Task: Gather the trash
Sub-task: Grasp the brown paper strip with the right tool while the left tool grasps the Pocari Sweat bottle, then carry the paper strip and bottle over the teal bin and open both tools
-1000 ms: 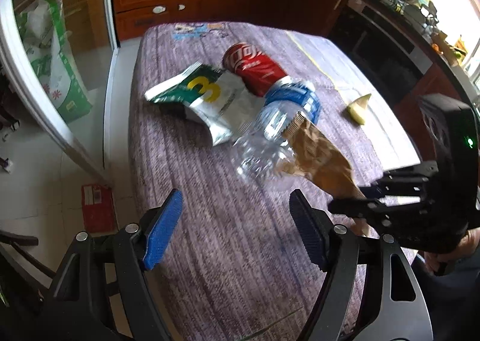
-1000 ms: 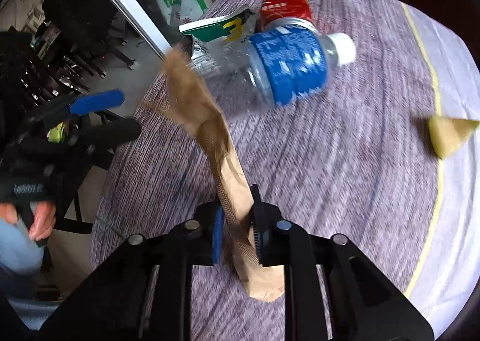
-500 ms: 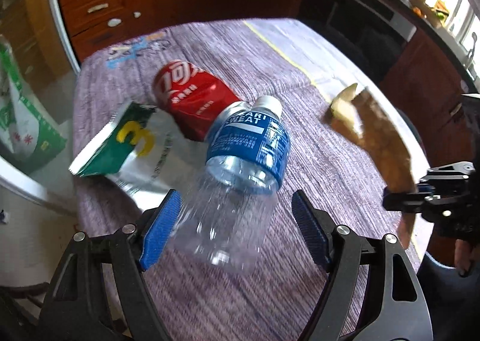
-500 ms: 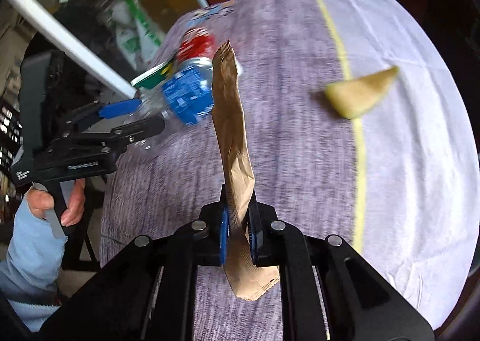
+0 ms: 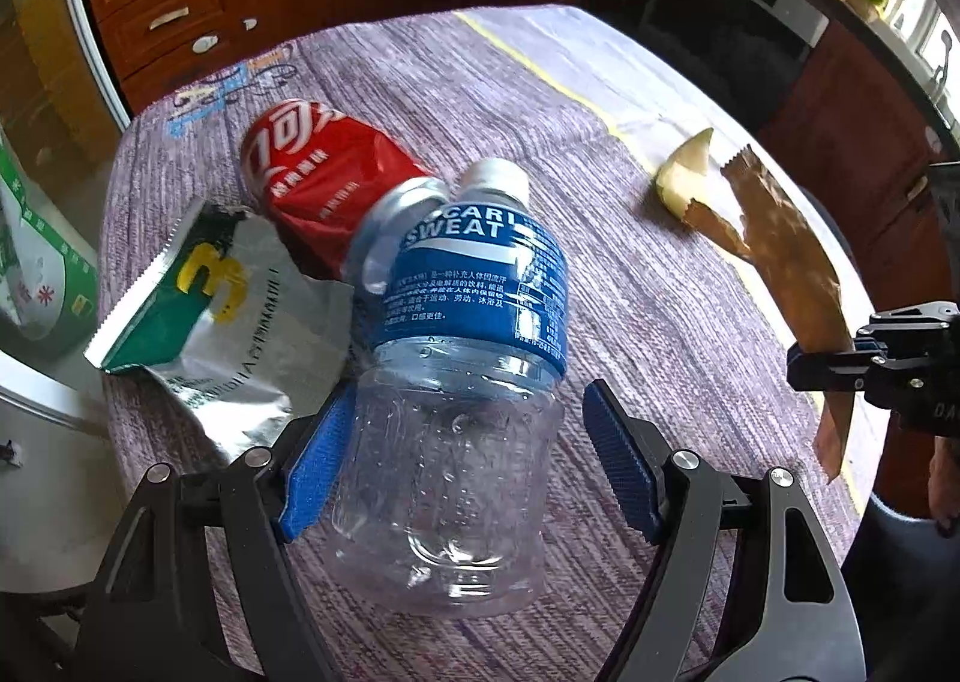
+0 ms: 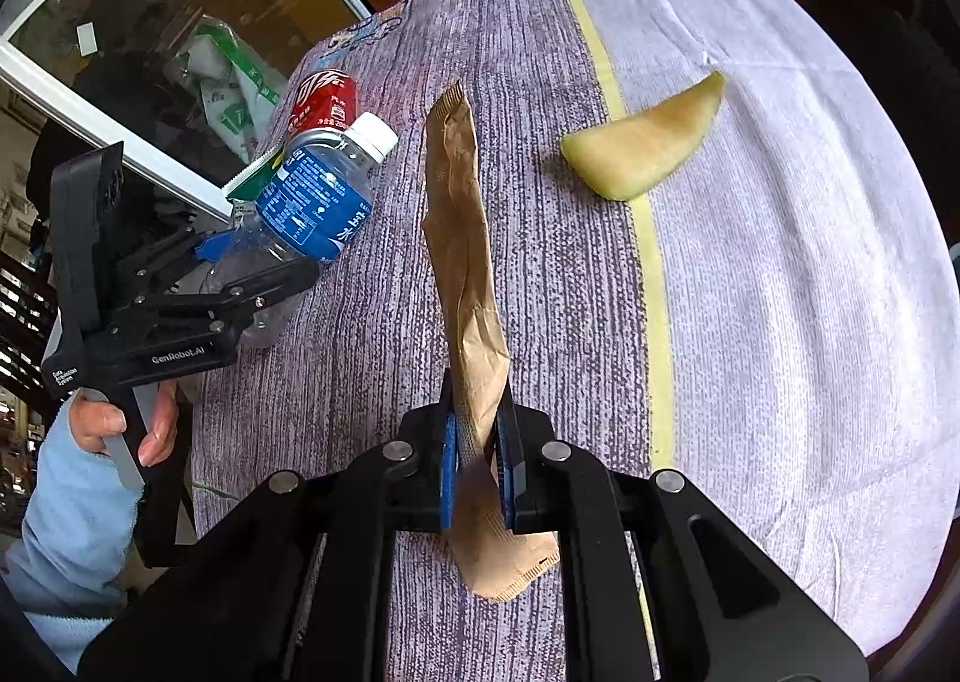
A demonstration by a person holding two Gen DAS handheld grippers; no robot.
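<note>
Right wrist: brown paper wrapper (image 6: 465,274) creased, elongated

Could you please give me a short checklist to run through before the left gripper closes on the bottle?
1. Bottle between the left gripper fingers: ok.
2. Left fingers open wide enough: ok, a gap shows on one side.
3. Other finger's pad clear of the bottle: cannot tell.
4. Red can touching the bottle's neck, may shift: not ok.
5. Foil packet clear of the fingers: cannot tell, its edge lies close.
6. Right gripper shut on the paper bag, clear of the left: ok.
</note>
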